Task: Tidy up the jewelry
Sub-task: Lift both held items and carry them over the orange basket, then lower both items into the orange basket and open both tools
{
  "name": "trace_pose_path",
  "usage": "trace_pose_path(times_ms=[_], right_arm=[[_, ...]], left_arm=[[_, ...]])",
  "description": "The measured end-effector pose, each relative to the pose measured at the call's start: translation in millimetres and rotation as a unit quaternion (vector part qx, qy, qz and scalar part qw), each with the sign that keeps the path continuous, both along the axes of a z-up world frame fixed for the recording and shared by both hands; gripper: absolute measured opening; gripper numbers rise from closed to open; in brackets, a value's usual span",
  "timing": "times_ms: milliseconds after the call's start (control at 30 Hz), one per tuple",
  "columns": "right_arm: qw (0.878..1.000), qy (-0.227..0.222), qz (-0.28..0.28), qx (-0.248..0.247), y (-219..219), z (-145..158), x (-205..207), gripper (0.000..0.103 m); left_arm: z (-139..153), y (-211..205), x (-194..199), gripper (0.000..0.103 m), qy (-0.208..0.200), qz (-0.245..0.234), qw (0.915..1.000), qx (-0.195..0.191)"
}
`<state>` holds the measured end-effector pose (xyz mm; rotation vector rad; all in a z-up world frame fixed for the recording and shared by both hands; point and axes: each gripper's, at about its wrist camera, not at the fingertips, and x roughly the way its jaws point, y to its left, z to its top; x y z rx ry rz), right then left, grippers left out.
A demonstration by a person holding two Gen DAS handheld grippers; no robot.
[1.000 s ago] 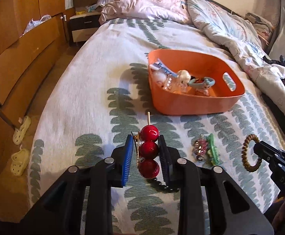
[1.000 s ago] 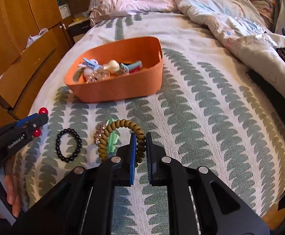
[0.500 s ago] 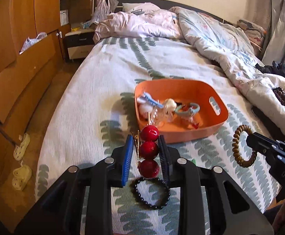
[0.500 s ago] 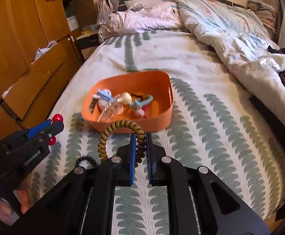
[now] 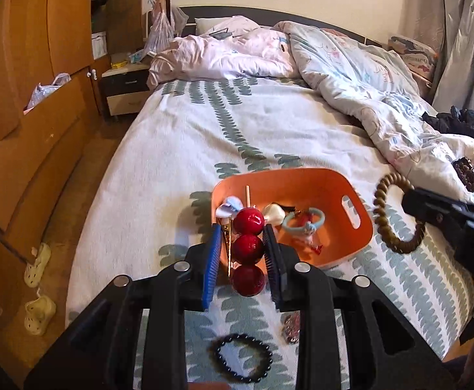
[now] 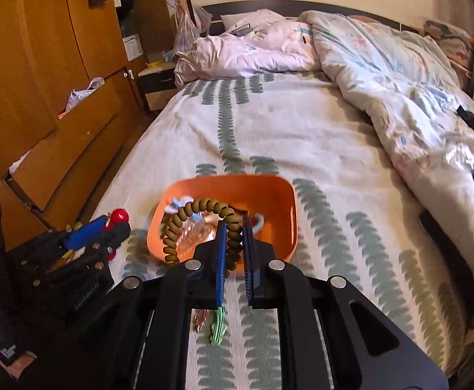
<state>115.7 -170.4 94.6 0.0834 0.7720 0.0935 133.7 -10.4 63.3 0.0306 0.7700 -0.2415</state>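
Observation:
My left gripper (image 5: 240, 230) is shut on a red-ball hair clip (image 5: 247, 247), three glossy red balls on a stick with a gold clip, held in the air before the orange basket (image 5: 363, 227). My right gripper (image 6: 235, 227) is shut on a brown coil hair tie (image 6: 201, 208), which loops up to the left over the orange basket (image 6: 289, 214). The right gripper (image 5: 409, 200) also shows in the left wrist view with the coil hair tie (image 5: 383, 214). The basket holds several small accessories. A black bead bracelet (image 5: 243, 362) lies on the bedspread below my left gripper.
A green clip (image 6: 218, 325) and a small sparkly clip (image 5: 291, 325) lie on the leaf-patterned bedspread (image 5: 178, 149) near the front. A rumpled duvet (image 5: 367, 91) covers the far right. A wooden wardrobe (image 5: 25, 97) and a nightstand (image 5: 123, 87) stand left, with slippers (image 5: 38, 265) on the floor.
Both grippers have risen with their items still held, and now sit higher and closer over the basket. The bracelet and clips have dropped toward the bottom of the views.

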Motion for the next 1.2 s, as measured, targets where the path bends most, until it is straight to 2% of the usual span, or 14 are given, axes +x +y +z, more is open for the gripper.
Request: trace_pose_path(times_ms=[233,567,733,1200], right_arm=[[1.000,0.014,0.007,-0.007,-2.3,-7.8,35.4,0.010],[0.999,0.045,0.010,-0.001,-5.6,-45.4,70.4,0.010],[0.999,0.053,0.002,0.000,-8.6,-55.1,80.7,0.010],[0.998,0.069,-0.002,-0.005,-8.1,-80.0,93.3,0.010]], left_arm=[[-1.8,-12.7,19.3,0.028,-0.003,-0.007,0.9999,0.009],[-23.2,-18.7,47.8,0.028,0.020,-0.008,0.9998,0.006],[-38.3,-26.4,55.6,0.028,0.029,-0.015,0.9994,0.014],[-52.2,-23.9,66.3,0.028,0.035,-0.007,0.9992,0.017]])
